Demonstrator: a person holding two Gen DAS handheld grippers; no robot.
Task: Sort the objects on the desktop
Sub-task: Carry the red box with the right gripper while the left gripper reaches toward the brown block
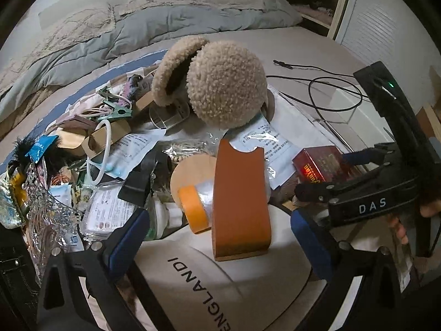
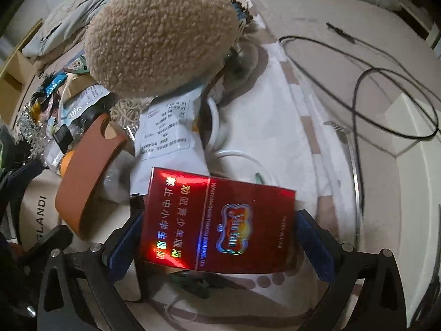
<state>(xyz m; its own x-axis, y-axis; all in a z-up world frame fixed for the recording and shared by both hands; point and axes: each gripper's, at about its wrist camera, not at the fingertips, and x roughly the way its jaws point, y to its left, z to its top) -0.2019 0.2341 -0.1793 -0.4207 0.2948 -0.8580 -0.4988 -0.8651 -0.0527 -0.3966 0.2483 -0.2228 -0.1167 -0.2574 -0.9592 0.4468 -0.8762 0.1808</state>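
A glossy red cigarette box [image 2: 217, 220] lies flat on the pale sheet between the blue pads of my right gripper [image 2: 220, 218]. Its jaws stand wide and point steeply down, with the pads [image 2: 314, 242] close beside the box's short edges. In the left wrist view that red box [image 1: 319, 165] sits at the right, with the right gripper [image 1: 325, 176] over it. My left gripper [image 1: 217, 220] is open above a brown leather case [image 1: 239, 201] and an orange tape roll [image 1: 193, 209], which rest on a white cap [image 1: 193, 289] lettered ENGLANDI.
Fluffy beige earmuffs [image 1: 226, 82] stand behind the case on printed paper sheets [image 1: 261, 138]. A dense heap of clips, packets and beads [image 1: 69, 165] fills the left. A black cable [image 1: 330, 93] loops over the bed at the right. A grey duvet [image 1: 137, 27] lies behind.
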